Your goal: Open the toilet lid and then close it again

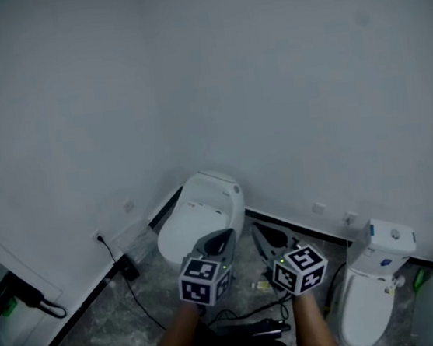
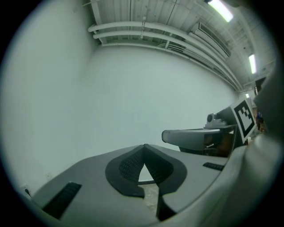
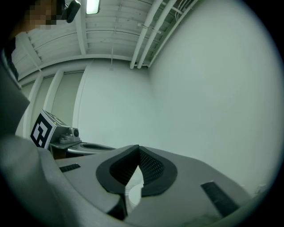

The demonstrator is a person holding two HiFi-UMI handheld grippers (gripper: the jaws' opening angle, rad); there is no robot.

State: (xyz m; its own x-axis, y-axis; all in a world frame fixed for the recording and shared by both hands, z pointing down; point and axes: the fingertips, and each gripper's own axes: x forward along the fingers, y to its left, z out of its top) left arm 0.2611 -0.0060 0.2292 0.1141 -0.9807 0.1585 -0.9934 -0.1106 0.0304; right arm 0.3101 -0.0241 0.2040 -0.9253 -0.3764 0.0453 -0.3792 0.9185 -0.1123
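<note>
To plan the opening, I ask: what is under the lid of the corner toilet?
The lid lies shut over the toilet, so only its smooth white top shows. Whatever lies beneath it is fully covered and cannot be seen from the head view.

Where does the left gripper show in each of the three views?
Head view: the left gripper is at bottom centre, just below the toilet.
Left gripper view: the left gripper fills the bottom, its jaws shut.
Right gripper view: the left gripper sits low at the left edge, marker cube outermost.
Shared landmark: the white wall, behind in all three.
</note>
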